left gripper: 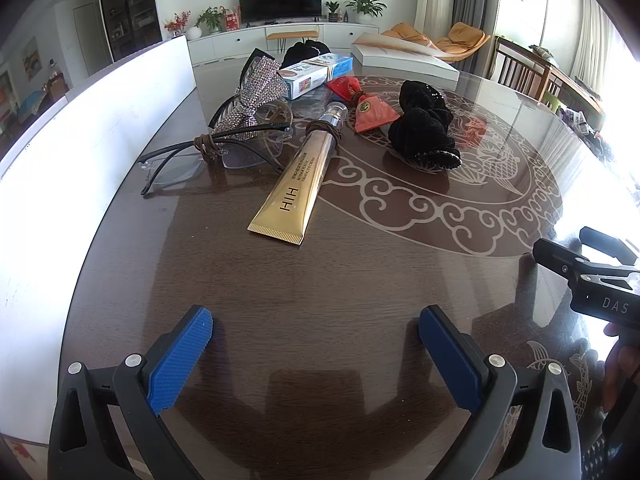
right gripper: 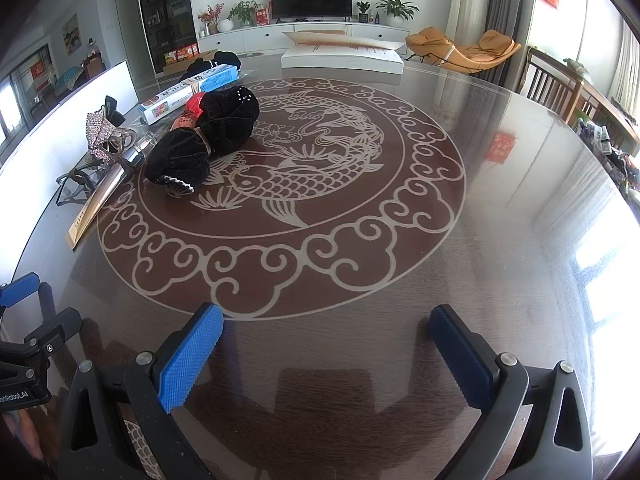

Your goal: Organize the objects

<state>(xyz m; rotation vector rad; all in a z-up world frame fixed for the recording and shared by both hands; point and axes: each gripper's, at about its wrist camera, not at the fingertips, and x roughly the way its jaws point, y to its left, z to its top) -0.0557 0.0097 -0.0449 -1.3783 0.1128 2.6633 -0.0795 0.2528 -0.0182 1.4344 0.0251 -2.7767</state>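
On a dark round table lies a cluster of small items. A gold tube with a brown band around its neck points toward me. Left of it are clear glasses and a rhinestone bow. Behind stand a blue-and-white box, red sachets and a black scrunchie clip. My left gripper hovers open over bare table, short of the tube. My right gripper is open too, over the table pattern, with the black scrunchie far ahead left.
A white upright panel borders the table's left side. A flat white box lies at the far edge. Wooden chairs stand to the right. The other gripper shows at each view's side edge.
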